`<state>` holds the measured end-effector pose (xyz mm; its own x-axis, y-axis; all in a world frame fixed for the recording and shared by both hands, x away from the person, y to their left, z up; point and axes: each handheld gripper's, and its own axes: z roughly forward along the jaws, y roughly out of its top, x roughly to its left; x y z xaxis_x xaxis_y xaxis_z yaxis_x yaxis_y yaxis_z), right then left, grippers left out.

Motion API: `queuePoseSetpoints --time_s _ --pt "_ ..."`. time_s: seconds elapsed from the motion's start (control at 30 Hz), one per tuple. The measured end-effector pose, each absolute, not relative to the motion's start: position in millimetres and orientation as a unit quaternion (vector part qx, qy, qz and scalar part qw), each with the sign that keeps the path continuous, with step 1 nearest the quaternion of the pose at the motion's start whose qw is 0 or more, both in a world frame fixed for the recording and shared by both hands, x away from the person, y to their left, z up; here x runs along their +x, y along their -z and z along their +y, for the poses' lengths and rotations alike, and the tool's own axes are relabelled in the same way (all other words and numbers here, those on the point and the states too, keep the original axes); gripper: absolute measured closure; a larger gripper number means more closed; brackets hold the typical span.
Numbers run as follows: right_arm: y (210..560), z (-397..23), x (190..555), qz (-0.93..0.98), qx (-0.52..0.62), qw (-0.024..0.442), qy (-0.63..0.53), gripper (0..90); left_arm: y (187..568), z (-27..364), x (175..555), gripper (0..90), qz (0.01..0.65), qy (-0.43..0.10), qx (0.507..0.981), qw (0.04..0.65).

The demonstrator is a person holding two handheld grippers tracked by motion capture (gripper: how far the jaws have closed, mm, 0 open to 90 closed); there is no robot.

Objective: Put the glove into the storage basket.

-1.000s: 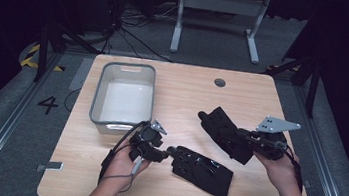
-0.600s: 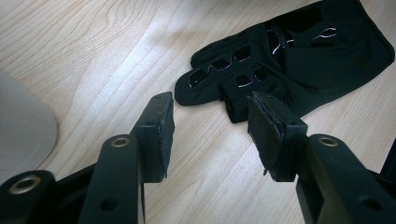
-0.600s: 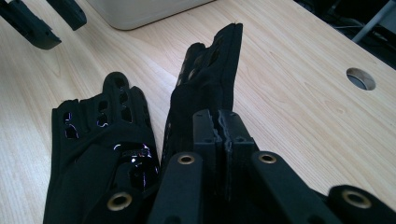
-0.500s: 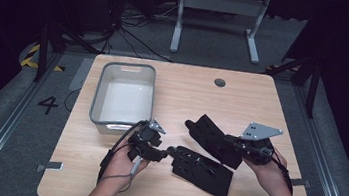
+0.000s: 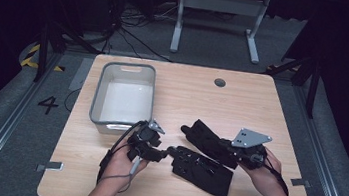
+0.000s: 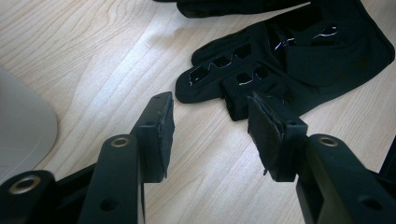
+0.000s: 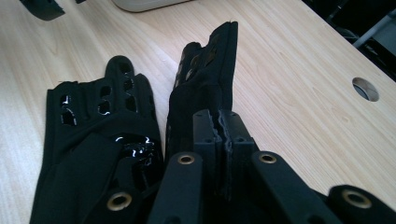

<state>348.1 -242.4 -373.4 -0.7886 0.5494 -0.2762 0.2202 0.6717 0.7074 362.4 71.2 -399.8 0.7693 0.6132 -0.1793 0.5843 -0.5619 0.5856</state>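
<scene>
Two black gloves are on the wooden table. One glove [image 5: 204, 171] [image 6: 299, 56] [image 7: 88, 135] lies flat near the front. My left gripper [image 5: 165, 152] [image 6: 212, 123] stands open at that glove's fingertips, with bare wood between its pads. The second glove [image 5: 205, 138] [image 7: 205, 79] stretches out from my right gripper [image 5: 236, 150] [image 7: 219, 128], which is shut on its cuff. It lies just behind the flat one, with its fingers pointing toward the bin.
A grey bin [image 5: 97, 93] [image 6: 18, 126] stands at the left, right behind my left hand. A round cable hole [image 5: 219, 82] [image 7: 365, 88] sits near the table's far edge. Bare wood spreads over the back right part of the table.
My right gripper has carried its glove left and down, close to the flat glove. The left gripper and the flat glove have stayed where they were.
</scene>
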Motion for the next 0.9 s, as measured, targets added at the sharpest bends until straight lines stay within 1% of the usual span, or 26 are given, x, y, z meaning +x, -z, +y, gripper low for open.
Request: queuePoseSetpoints --time_s 0.57,0.7,0.77,0.83,0.9 --pt "377.5 -223.2 316.4 0.898 0.183 0.216 -0.336 84.4 396.9 72.6 361.4 50.8 0.339 -0.023 0.881 0.328" --pt "383.3 -218.0 308.1 0.910 0.173 0.181 -0.332 82.6 395.4 74.0 360.8 50.8 0.339 -0.024 0.880 0.331" --pt "387.0 -215.7 305.6 0.915 0.167 0.165 -0.327 80.3 394.8 75.1 360.7 50.8 0.340 -0.026 0.879 0.333" --pt "390.0 -213.9 304.0 0.920 0.167 0.141 -0.325 76.6 394.1 76.1 360.8 50.8 0.342 -0.025 0.878 0.335" --pt "391.5 -212.5 304.8 0.924 0.168 0.100 -0.328 71.9 393.7 76.6 360.9 50.7 0.341 -0.025 0.877 0.336"
